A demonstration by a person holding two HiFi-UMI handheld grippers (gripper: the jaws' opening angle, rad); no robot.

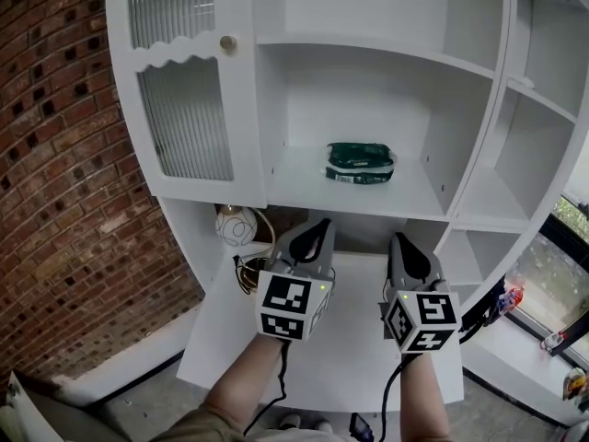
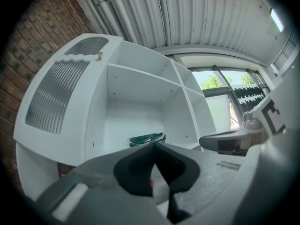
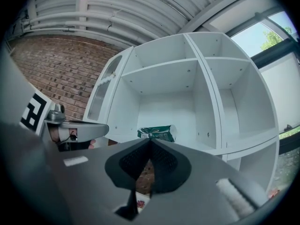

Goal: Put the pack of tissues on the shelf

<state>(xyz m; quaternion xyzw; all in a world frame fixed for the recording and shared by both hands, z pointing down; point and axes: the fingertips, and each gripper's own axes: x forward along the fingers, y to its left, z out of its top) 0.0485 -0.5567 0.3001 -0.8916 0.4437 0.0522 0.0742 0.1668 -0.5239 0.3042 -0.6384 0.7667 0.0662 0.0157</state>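
The pack of tissues (image 1: pixel 360 163) lay flat on the middle shelf (image 1: pixel 294 187) of the white cabinet (image 1: pixel 247 136), a little right of centre and well apart from both tools. The left gripper (image 1: pixel 316 230) and right gripper (image 1: pixel 406 245) hung below it, each with its 2 jaws pressed together on nothing. The pack looked light, soft and slick-wrapped, so a gentle hold across its middle would probably suit it.

At lower centre, the left hand-held gripper (image 2: pixel 155 145) has its jaws meeting tip to tip with nothing between them. Just above the tips, a green pack of tissues (image 2: pixel 146 138) lies on a shelf (image 2: pixel 117 142) of the white cabinet (image 2: pixel 136 97). The cabinet's ribbed door (image 2: pixel 51 97) fills the left. The right hand-held gripper (image 2: pixel 232 142) juts in at mid right.
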